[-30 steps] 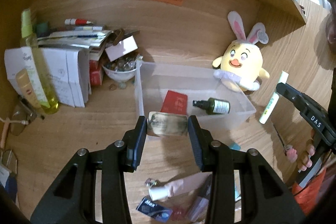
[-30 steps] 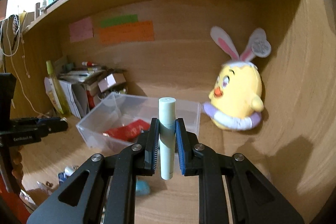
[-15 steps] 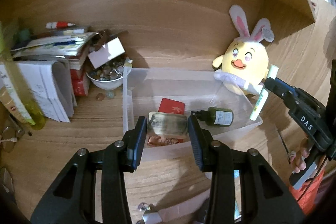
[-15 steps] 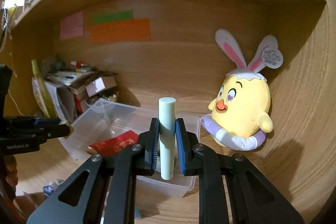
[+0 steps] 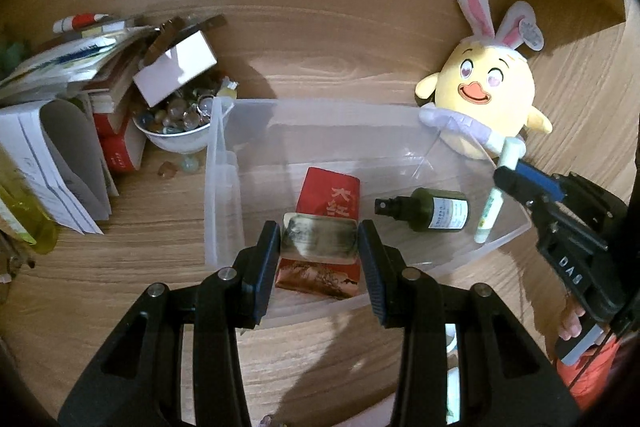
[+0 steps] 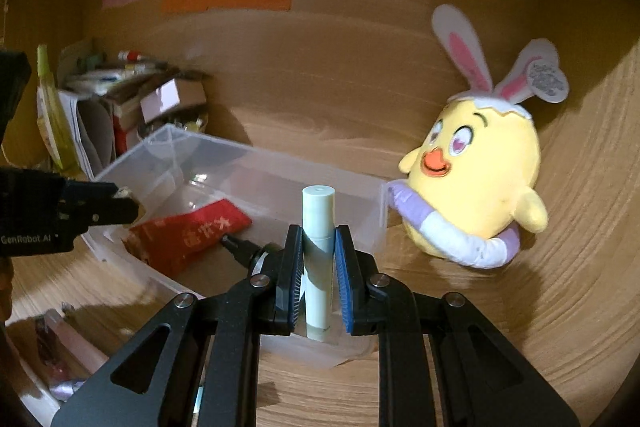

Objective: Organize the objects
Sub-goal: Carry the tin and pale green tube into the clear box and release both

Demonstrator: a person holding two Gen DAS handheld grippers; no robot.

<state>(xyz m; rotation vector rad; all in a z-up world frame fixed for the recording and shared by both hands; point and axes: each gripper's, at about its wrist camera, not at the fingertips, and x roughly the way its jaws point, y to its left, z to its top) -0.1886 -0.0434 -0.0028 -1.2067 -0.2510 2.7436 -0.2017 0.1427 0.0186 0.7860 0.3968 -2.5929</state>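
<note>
A clear plastic bin (image 5: 218, 163) sits on the wooden desk and also shows in the right wrist view (image 6: 168, 143). Inside lie a red packet (image 5: 328, 195) and a dark green spray bottle (image 5: 436, 214). My left gripper (image 5: 318, 239) is shut on a small metallic silver packet (image 5: 318, 239), held over the bin's near side. My right gripper (image 6: 317, 247) is shut on a pale green tube (image 6: 317, 223), upright above the bin's right end. From the left wrist view that tube (image 5: 494, 205) hangs over the bin's right rim.
A yellow chick plush with bunny ears (image 5: 486, 107) leans beside the bin's right end. A white bowl of glass beads (image 5: 176, 131), a small white box (image 5: 176, 67) and stacked books and papers (image 5: 56, 131) stand left of the bin. Small packets (image 6: 60, 343) lie at the desk's front.
Both grippers moved forward and down over the bin. The silver packet is now above the bin's inside, and the tube has come over its right rim.
</note>
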